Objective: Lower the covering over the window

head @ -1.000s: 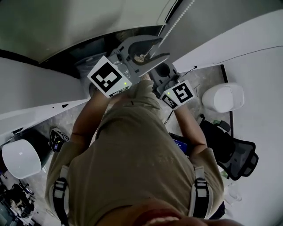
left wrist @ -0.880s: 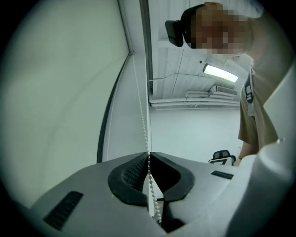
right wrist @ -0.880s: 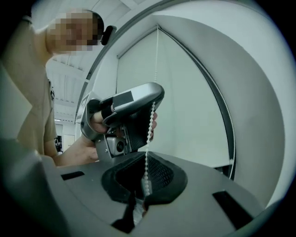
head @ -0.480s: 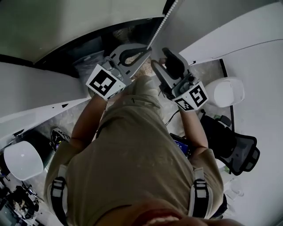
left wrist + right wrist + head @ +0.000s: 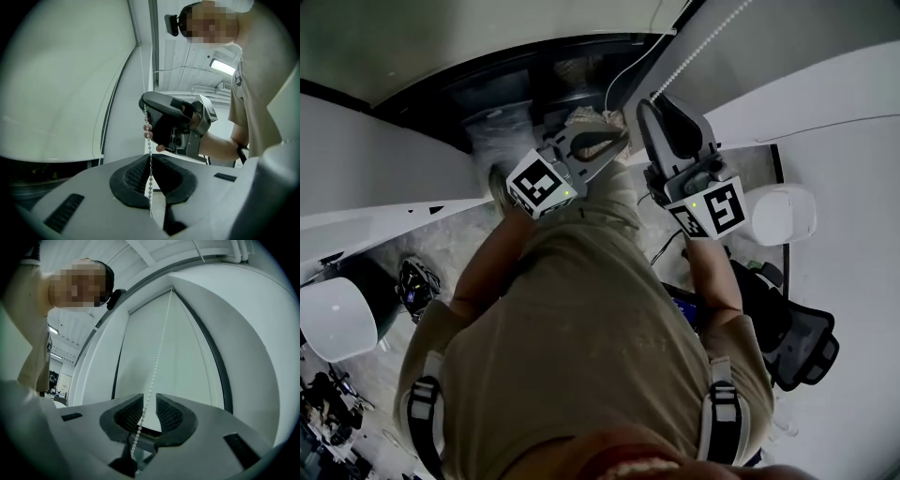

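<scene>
A white bead chain (image 5: 694, 52) hangs beside the pale roller blind (image 5: 154, 329), which covers the upper window. My left gripper (image 5: 620, 135) is shut on the chain, which runs pinched between its pads (image 5: 133, 171) in the left gripper view. My right gripper (image 5: 650, 105) sits higher on the same chain. Its jaws have just been closing, and a narrow gap still shows between them in the right gripper view. The chain (image 5: 159, 348) runs through that gap, close to the left pad (image 5: 131, 413). The left gripper view shows the right gripper (image 5: 146, 107) just above it.
Dark uncovered glass (image 5: 516, 80) lies below the blind's bottom edge. A white sill (image 5: 384, 178) runs along the wall. The person's body fills the middle of the head view. A white round stool (image 5: 783, 214) and a black office chair (image 5: 797, 337) stand at the right.
The left gripper closed on the chain and pulled it downward. The right gripper let go, opened wide, rose along the chain and has narrowed round it again.
</scene>
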Available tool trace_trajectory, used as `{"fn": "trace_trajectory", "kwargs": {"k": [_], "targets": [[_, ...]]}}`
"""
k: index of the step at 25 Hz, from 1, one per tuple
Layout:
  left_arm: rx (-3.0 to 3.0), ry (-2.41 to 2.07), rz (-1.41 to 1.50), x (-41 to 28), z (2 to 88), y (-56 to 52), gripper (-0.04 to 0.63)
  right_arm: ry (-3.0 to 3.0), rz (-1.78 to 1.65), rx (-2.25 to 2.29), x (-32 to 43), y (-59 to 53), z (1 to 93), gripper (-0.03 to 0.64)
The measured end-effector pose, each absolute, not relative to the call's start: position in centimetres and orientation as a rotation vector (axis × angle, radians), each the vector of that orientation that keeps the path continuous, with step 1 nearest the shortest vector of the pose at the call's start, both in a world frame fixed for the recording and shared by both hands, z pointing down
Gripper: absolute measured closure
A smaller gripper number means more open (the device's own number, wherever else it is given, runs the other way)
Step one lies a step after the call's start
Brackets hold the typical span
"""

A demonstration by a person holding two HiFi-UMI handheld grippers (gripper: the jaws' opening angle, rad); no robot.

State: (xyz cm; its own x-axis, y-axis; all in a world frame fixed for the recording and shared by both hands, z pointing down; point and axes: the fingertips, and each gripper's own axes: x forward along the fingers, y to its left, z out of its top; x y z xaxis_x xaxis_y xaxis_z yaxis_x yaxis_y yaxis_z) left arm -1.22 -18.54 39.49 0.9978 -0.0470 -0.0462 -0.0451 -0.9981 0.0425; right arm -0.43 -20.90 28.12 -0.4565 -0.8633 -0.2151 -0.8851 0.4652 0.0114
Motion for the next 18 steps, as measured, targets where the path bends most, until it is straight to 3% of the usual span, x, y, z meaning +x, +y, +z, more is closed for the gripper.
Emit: {"fn": "trace_trajectory", "kwargs": {"k": [1,3,4,8,10,14,18], "targets": [[3.100,-0.053,-0.080,-1.1,39.5,-18.2,0.571,2.529,0.185,-1.527,-0.4,-20.9,28.0,0.535],[3.100,-0.026,-0.083,-0.9,39.5,-17.6,0.571,2.520,0.177,-1.531,-0.2,-20.9,28.1,0.532],[3.102,-0.020,-0.080,-0.7,39.5,-17.4,0.571,2.512,0.168,-1.524,-0.2,-20.9,28.1,0.585],[3.093,-0.032,-0.212,-1.7,37.9,-18.0,0.570,2.436,0.148,-1.528,1.2,-21.2,28.3,0.604],[3.030,-0.051,-0.345,-3.0,36.1,-19.2,0.460,2.458,0.074,-1.560,1.9,-21.8,30.8,0.606],[3.080,-0.093,-0.439,-2.3,30.3,-21.1,0.435,2.565,-0.120,-1.545,0.5,-22.1,37.0,0.606],[3.167,-0.053,-0.323,1.3,27.2,-21.0,0.435,2.586,-0.099,-1.514,-0.6,-21.8,37.3,0.606]]}}
